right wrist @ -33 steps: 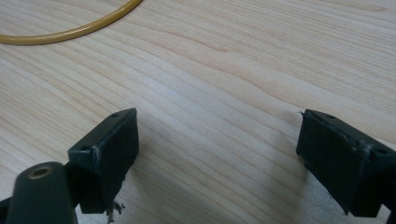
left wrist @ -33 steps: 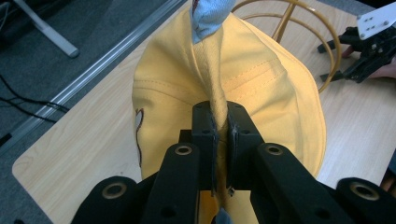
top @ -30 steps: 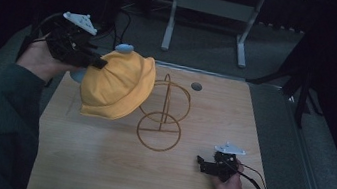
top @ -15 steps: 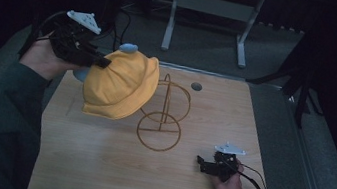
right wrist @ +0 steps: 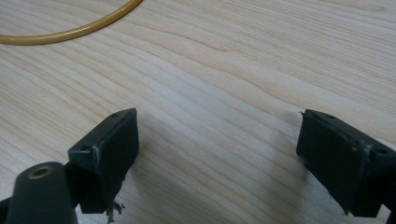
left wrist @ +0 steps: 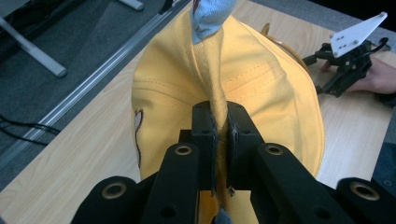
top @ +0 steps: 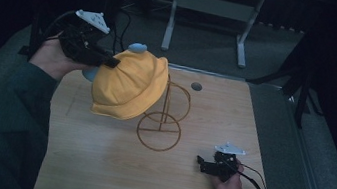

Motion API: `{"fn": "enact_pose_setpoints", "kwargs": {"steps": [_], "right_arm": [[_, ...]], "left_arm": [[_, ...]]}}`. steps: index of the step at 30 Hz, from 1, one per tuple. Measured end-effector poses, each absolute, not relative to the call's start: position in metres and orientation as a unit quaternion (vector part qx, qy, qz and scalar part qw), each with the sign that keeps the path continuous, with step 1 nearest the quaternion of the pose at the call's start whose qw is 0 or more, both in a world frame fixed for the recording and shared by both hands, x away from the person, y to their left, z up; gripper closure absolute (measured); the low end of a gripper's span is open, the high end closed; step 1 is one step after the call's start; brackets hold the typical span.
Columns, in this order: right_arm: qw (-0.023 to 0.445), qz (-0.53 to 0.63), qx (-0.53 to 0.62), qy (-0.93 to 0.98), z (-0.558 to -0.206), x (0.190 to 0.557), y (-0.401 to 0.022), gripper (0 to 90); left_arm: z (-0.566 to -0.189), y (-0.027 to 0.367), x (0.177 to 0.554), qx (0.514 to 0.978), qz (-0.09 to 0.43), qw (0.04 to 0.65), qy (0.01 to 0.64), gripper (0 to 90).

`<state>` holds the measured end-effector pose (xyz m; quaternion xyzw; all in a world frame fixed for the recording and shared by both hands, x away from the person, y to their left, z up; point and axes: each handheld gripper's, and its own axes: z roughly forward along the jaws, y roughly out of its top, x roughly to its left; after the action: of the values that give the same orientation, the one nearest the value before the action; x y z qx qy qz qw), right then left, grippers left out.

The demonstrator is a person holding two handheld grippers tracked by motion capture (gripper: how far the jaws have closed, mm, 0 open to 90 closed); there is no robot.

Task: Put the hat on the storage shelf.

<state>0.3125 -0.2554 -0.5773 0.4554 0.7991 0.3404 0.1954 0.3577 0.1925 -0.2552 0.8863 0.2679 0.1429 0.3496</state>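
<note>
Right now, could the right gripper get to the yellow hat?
Probably yes. The right gripper rests open on the table, with bare wood toward the yellow hat; the wire stand sits nearby.

Yellow cloth hat (top: pixel 130 86): soft, stitched seams, a small dark mark on one side, a pale blue piece at its top. It hangs tilted over the upper part of a thin golden wire stand (top: pixel 159 131), left of table centre. A fold of its cloth is pinched. The stand's round base ring lies flat on the wood.
</note>
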Motion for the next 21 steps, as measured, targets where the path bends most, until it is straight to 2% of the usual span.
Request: {"fn": "enact_pose_setpoints", "kwargs": {"steps": [21], "right_arm": [[0.195, 0.340, 0.456, 0.799, -0.577, 0.312, -0.255, 12.8]], "left_arm": [[-0.255, 0.156, 0.367, 0.892, 0.141, 0.349, 0.251, 83.7]]}}
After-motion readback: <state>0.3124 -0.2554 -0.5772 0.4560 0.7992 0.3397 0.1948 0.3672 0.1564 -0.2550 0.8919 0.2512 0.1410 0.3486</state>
